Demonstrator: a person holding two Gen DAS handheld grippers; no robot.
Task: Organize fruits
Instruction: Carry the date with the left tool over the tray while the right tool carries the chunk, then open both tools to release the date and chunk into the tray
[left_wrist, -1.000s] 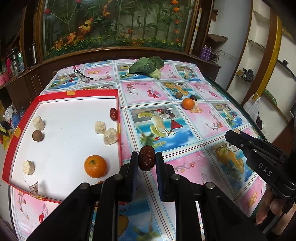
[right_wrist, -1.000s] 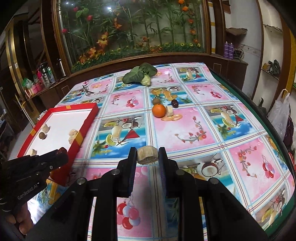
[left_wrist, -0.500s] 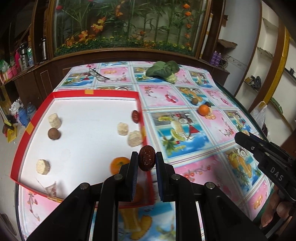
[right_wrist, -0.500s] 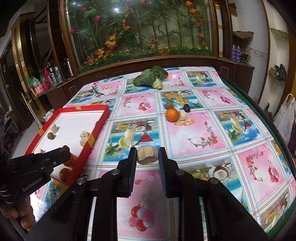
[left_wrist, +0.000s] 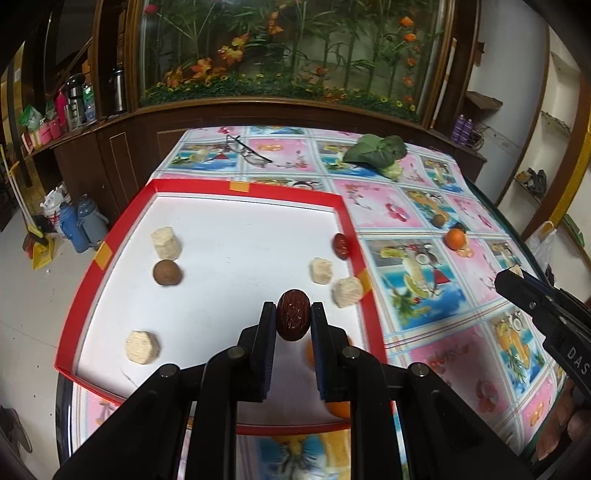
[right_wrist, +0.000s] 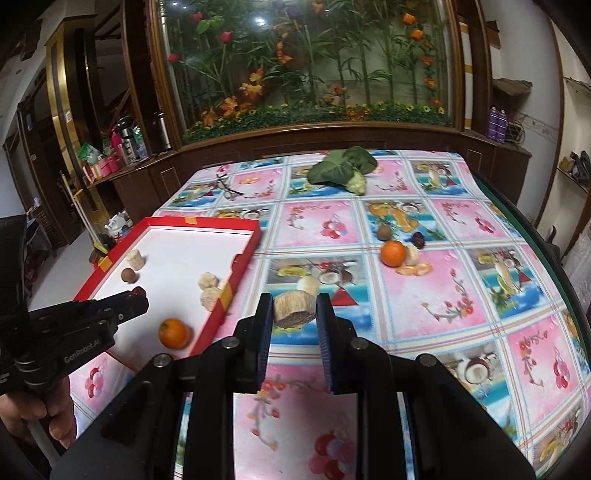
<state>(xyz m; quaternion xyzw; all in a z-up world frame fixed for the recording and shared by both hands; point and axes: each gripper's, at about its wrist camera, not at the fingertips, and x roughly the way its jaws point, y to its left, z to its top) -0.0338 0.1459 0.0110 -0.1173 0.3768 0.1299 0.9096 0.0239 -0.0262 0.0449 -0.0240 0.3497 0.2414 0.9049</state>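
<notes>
Low in the left wrist view, the left gripper (left_wrist: 293, 320) pinches a red date (left_wrist: 293, 314) above the red tray (left_wrist: 207, 186). The right gripper (right_wrist: 294, 309) clamps a beige chunk (right_wrist: 294, 308) over the tabletop (right_wrist: 443, 295), centre frame.

Both grippers are matte black plastic with round silver screws; the left gripper (left_wrist: 293, 321) has blue-edged fingers (left_wrist: 266, 325), and the right gripper (right_wrist: 294, 314) looks the same.
</notes>
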